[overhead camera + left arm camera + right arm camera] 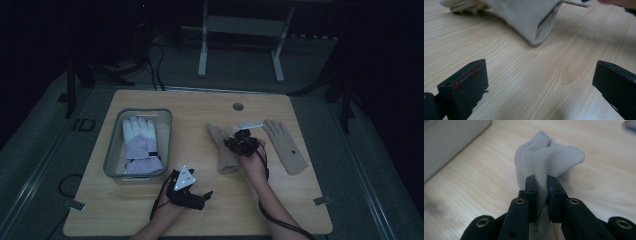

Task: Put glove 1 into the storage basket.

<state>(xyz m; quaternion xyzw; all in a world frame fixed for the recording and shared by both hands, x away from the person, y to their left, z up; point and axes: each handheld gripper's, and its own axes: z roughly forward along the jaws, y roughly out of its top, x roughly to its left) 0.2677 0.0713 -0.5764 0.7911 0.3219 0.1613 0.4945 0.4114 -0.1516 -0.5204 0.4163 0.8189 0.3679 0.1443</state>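
our right tool (541, 187) has its jaws pinched tight on a fold of the beige glove (549, 160), with the cloth bunched up between the pads and rising ahead of them; in the high view that glove (226, 150) lies near the middle of the counter (200, 215), with the right tool (243, 141) on its upper part. our left tool (539, 82) stands wide open with nothing between its jaws, low over bare wood, and the glove's open cuff (541, 27) lies just ahead of it. from above, the left tool (192, 192) sits near the front edge, just beside the grey bin (111, 150). in that bin lies a white padded glove (141, 145). a second beige glove (285, 145) lies flat to the right of our right hand, apart from the held one.
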